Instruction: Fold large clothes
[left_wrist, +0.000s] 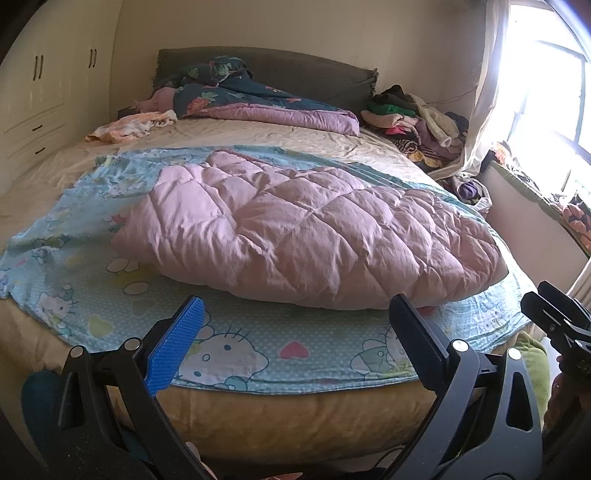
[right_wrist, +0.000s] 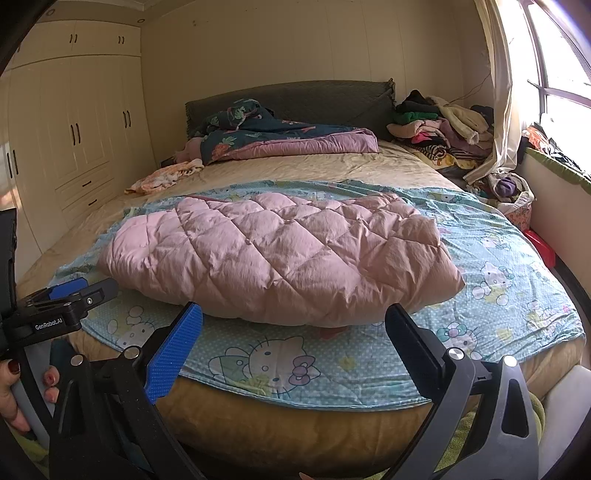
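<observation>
A pink quilted padded garment (left_wrist: 306, 232) (right_wrist: 280, 258) lies folded in a thick bundle on a light blue cartoon-print sheet (left_wrist: 258, 350) (right_wrist: 498, 280) near the foot of the bed. My left gripper (left_wrist: 295, 314) hangs open just short of the bundle's near edge, holding nothing. My right gripper (right_wrist: 295, 321) is open too, level with the bundle's front edge and apart from it. The other gripper shows at the right edge of the left wrist view and at the left edge of the right wrist view, with a hand (right_wrist: 11, 398) on its handle.
The bed (left_wrist: 295, 417) has a dark floral quilt (left_wrist: 258, 99) and an orange cloth (left_wrist: 129, 125) near the headboard. A pile of clothes (left_wrist: 417, 122) sits at the back right, by a curtain (left_wrist: 484, 92) and window. Cream wardrobes (right_wrist: 74, 140) line the left wall.
</observation>
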